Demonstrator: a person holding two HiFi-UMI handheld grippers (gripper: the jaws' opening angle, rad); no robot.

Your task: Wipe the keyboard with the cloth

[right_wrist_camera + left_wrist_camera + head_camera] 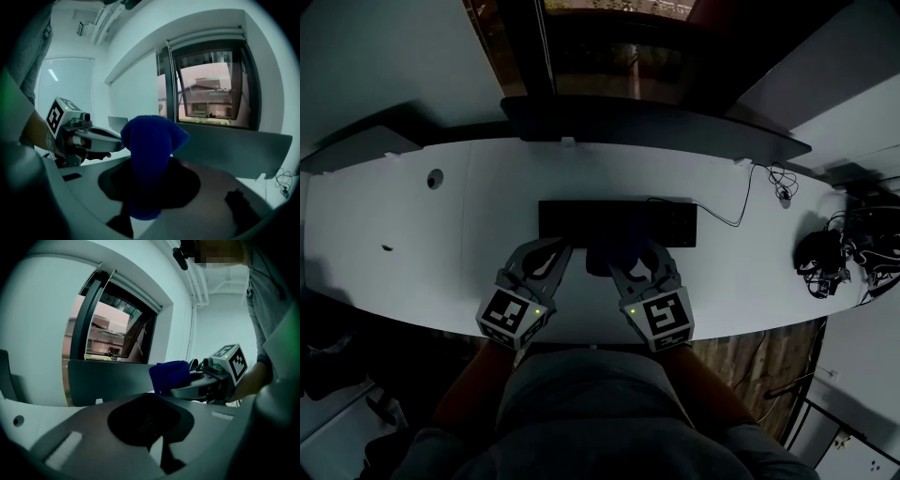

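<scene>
Cloth front and centre: a deep blue bundle pinched between the jaws of the right gripper, standing up out of them in a rounded lump with a tail hanging below. From the head view that gripper sits at the near edge of the black keyboard, about at its middle, and the cloth shows as a dark mass overlapping that edge; whether it touches the keys I cannot tell. Over on the left, the left gripper sits just beside its partner, also at the keyboard's near edge, its jaws pressed together with nothing between them, only the dark hollow behind the tips. Both marker cubes face up toward the head camera, the left cube and the right cube, each with a small green light on. The keyboard lies flat on the white desk, its thin cable running off to the right, where a dark tangle of cords lies well apart from the action. Beyond the keyboard stands the monitor, seen from above, and behind it a window looks out on buildings.
</scene>
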